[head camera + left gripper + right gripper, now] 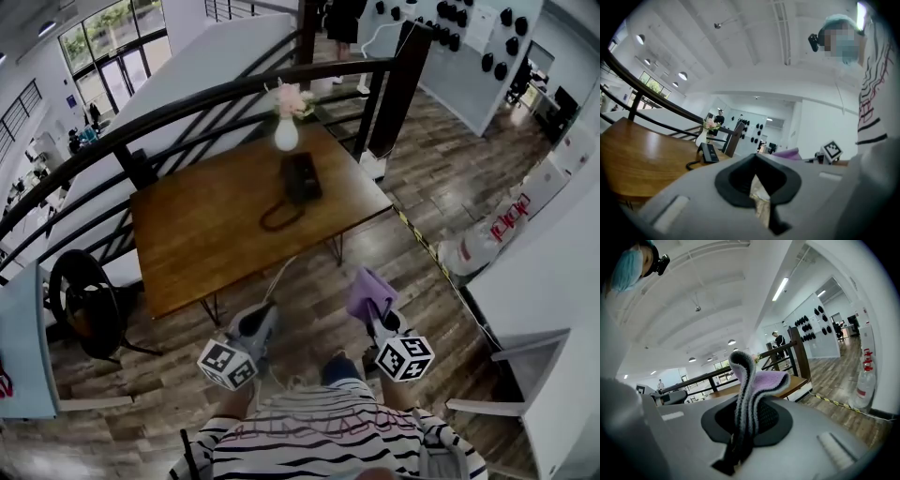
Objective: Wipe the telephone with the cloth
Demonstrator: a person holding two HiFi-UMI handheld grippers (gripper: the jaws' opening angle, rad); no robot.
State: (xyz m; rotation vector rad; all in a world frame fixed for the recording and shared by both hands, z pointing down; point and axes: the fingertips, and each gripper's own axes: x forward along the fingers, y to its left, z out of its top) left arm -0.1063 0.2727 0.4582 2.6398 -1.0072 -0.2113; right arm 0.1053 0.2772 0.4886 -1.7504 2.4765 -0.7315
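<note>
Purple cloth [752,385] sits clenched in the right gripper [740,437], hiding the jaw tips; left gripper [756,180] closed, empty; telephone [302,178] small, far.

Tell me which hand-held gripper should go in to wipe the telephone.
Right. The right hand-held gripper is clamped on the purple cloth, while the left hand-held gripper is shut on nothing. Both hang short of the table that bears the telephone.

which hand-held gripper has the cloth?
The right hand-held gripper: the purple cloth is pinched between its jaws. The left hand-held gripper has nothing between its jaws.
</note>
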